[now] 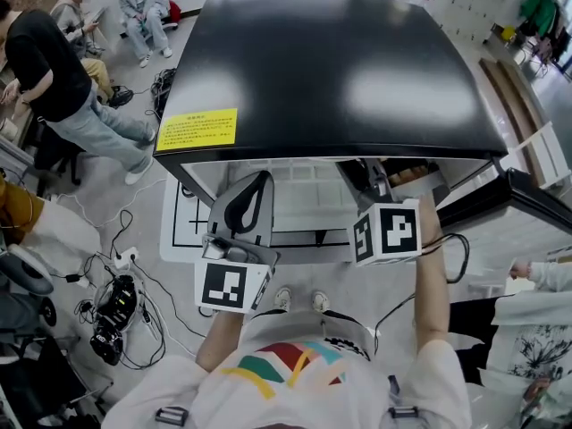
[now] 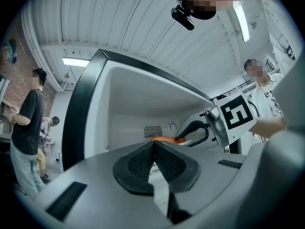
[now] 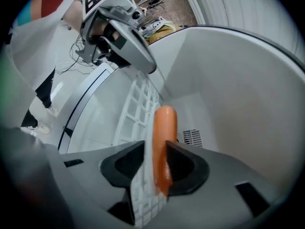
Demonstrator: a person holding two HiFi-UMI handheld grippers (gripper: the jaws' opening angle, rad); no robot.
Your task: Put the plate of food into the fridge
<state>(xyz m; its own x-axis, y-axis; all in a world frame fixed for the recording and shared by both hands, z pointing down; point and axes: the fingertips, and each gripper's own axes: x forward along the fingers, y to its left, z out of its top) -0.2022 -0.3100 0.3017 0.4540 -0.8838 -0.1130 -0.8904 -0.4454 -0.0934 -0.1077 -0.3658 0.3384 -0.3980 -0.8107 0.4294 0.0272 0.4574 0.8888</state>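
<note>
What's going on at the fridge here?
A person stands at the open fridge with a claw in each hand. The right claw reaches inside, gripping an orange plate edge-on between its jaws, close to the white wire shelf. The left claw is shut and empty at the opening.

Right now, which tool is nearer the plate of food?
Right. The right tool has the plate of food between its jaws inside the fridge; the left tool, shut, sits apart to its left.
</note>
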